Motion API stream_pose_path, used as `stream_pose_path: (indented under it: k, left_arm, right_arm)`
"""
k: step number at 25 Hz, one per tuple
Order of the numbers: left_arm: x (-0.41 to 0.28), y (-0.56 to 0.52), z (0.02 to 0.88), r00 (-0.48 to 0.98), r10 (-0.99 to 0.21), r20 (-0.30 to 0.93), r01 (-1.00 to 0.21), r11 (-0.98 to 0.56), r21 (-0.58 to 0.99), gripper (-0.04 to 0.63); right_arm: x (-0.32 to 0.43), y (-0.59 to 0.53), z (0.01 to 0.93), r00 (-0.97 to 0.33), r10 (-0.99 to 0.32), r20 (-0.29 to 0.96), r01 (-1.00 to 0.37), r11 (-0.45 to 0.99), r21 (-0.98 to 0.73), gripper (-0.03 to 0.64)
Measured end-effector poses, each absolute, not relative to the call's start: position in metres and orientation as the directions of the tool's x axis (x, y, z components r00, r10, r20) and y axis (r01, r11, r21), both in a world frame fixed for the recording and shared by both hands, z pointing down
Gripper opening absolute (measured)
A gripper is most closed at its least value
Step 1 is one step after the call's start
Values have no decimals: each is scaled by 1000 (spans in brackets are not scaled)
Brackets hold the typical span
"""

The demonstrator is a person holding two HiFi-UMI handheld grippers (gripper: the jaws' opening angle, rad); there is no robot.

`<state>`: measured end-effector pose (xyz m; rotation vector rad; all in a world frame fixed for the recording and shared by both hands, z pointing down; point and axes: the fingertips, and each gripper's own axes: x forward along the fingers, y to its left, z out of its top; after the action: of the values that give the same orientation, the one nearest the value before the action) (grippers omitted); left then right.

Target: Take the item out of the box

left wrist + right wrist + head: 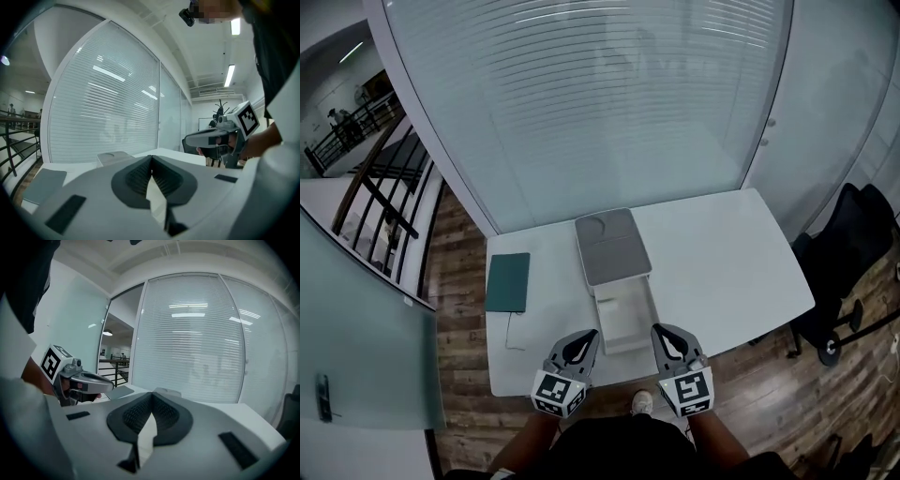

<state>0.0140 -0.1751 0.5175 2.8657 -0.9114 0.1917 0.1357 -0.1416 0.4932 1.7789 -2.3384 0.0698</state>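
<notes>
Currently my left gripper (589,339), right gripper (662,335) clenched, empty. Open white box (602,323) at 12 o'clock; item unclear, probably light, rigid; I'd pinch its edge.

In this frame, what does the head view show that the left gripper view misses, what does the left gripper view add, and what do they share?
Only head view: the open white box tray and the person's shoe. Only left gripper view: the left hand-held gripper with jaws closed together, nothing between them, plus ceiling lights. Both: the white table, grey lid, green notebook and right hand-held gripper.
</notes>
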Motion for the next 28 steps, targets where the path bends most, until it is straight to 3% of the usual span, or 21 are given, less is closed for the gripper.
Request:
stream_pose_path:
  k: [11, 24, 28]
  left_arm:
    - [17, -195, 520, 705, -688, 171, -705, -707, 59, 12]
    - [6, -191, 529, 604, -770, 205, -792, -609, 46, 12]
    - [6, -195, 531, 616, -761, 201, -783, -620, 51, 12]
  right_arm:
    - [132, -185, 512, -486, -832, 270, -861, 508, 16, 6]
    - [132, -208, 537, -564, -755, 336, -777, 623, 95, 8]
    - [129, -218, 555, -557, -731, 393, -743, 651, 156, 132]
